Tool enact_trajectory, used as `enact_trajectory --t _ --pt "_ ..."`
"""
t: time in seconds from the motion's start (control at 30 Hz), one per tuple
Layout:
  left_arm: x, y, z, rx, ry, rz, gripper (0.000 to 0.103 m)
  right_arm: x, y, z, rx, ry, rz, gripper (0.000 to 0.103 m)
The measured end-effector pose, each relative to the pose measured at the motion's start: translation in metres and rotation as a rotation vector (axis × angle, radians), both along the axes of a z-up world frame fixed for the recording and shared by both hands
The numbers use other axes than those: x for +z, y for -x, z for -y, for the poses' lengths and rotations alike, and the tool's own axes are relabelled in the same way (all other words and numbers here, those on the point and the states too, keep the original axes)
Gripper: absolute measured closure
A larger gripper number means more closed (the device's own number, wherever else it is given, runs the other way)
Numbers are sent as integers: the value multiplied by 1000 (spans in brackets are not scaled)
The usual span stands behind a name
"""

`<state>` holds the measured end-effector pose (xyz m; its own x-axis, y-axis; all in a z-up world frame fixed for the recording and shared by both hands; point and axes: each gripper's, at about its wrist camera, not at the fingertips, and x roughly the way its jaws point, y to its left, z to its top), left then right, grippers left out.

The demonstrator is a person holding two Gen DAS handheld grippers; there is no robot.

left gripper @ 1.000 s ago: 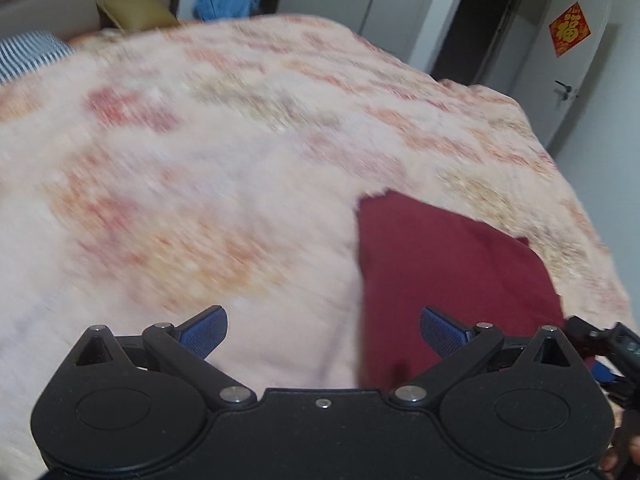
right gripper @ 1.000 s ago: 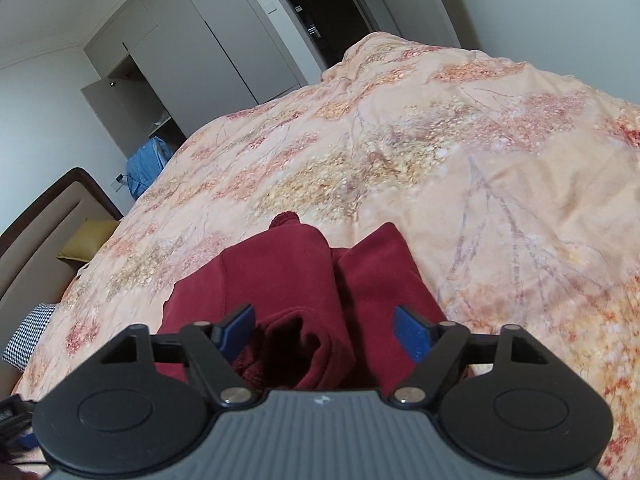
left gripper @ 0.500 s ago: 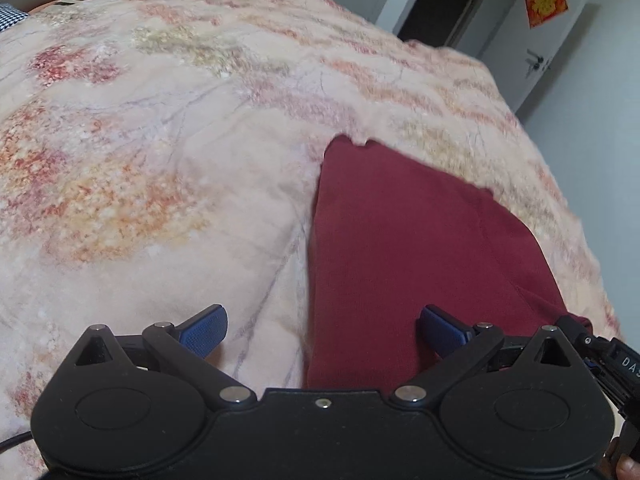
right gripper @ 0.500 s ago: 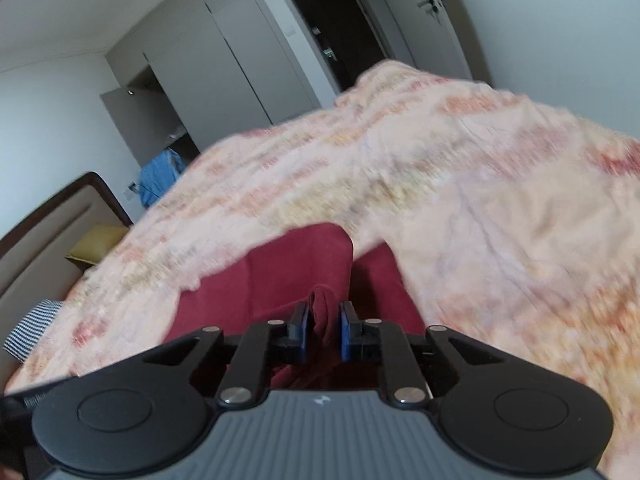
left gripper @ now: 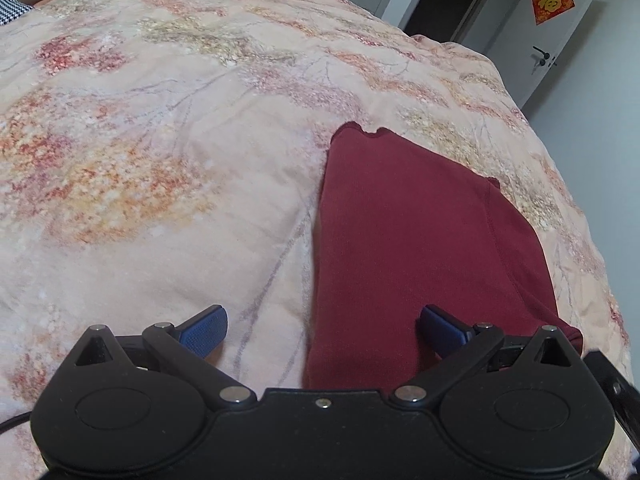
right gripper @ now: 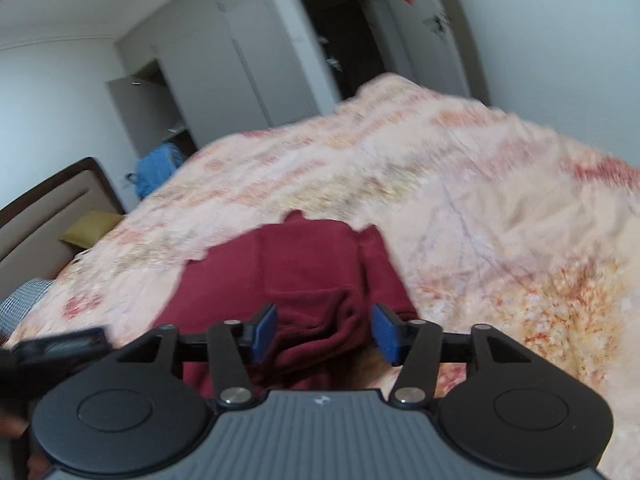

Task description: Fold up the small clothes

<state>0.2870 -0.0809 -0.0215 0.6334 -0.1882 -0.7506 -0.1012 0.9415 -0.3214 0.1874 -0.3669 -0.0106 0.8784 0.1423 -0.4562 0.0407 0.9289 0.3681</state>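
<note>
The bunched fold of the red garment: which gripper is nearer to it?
Right. The right gripper has the bunched fold between its open jaws; the left gripper straddles the garment's flat left edge.

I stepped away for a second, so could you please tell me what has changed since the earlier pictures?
The right gripper pinched a fold of the red garment, then its jaws have just been opening and let it go. The left gripper stayed open over the garment's edge on the bedspread.

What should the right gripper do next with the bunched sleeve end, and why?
Probably draw the right gripper back clear: its jaws have just been opening, and the maroon garment lies slack between the pads, unpinched. The left gripper is open.
</note>
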Motion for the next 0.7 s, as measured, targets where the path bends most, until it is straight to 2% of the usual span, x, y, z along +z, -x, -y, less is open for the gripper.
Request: enact_trajectory --t 0.1,0.17,0.23,0.27,0.37,0.47,0.6,0.7 --pt "2 0 -1 4 -13 -4 1 4 14 -13 123 -20 14 44" --pt "2 0 0 7 -17 -12 1 -1 13 -24 196 -18 -11 45" --pt "4 1 -1 11 -16 -14 1 -8 6 -33 218 22 -59 60" --pt "5 2 -1 13 -16 -13 1 -10 3 -36 213 37 -78 80" --pt "8 5 -1 6 -21 -3 1 -4 6 -31 195 24 -65 88" --pt "6 4 1 1 -28 -4 1 -2 15 -25 169 58 -47 89" --pt "0 0 4 -3 -32 -32 1 -25 11 -21 169 18 -130 89" --pt "0 0 5 -8 -52 -27 1 -26 14 -20 173 19 -118 86"
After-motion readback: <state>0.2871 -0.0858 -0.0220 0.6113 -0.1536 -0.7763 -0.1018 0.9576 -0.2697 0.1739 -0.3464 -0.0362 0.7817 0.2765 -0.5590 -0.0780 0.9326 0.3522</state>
